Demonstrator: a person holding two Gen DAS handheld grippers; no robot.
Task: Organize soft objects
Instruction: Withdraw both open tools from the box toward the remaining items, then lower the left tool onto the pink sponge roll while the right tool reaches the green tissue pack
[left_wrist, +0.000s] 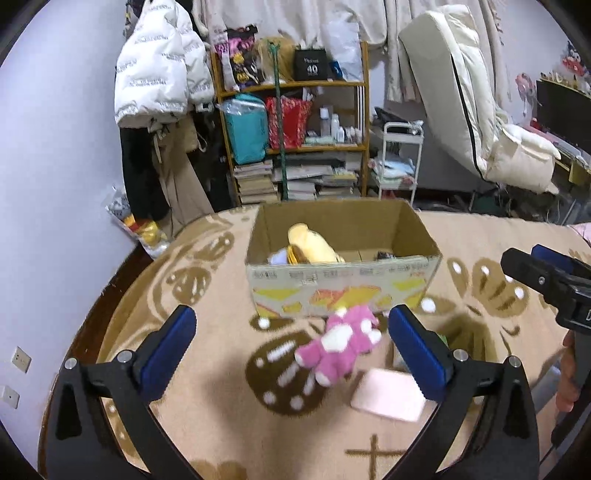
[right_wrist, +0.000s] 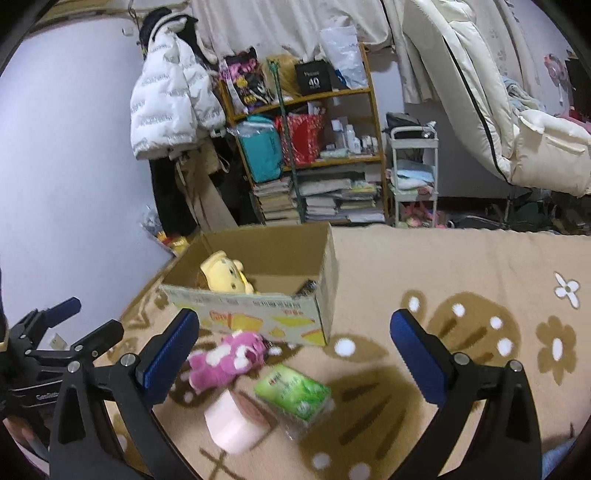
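Observation:
An open cardboard box (left_wrist: 343, 286) (right_wrist: 258, 314) stands on the beige patterned blanket with a yellow plush toy (left_wrist: 312, 245) (right_wrist: 225, 273) inside. A pink plush toy (left_wrist: 341, 341) (right_wrist: 227, 356) lies on the blanket just in front of the box. A pink tissue roll (left_wrist: 388, 395) (right_wrist: 236, 424) and a green tissue pack (right_wrist: 293, 393) lie nearer. My left gripper (left_wrist: 291, 350) is open above the blanket, the pink plush between its fingers. My right gripper (right_wrist: 293, 354) is open above the tissue pack. Each gripper also shows in the other's view: the right one (left_wrist: 546, 273), the left one (right_wrist: 62, 325).
The blanket (right_wrist: 461, 277) covers a bed with a dark wooden edge (left_wrist: 122, 277) at the left. Behind it stand a cluttered bookshelf (left_wrist: 295, 140), hung coats (left_wrist: 159, 74), a white cart (left_wrist: 399, 158) and a folded mattress (left_wrist: 461, 92).

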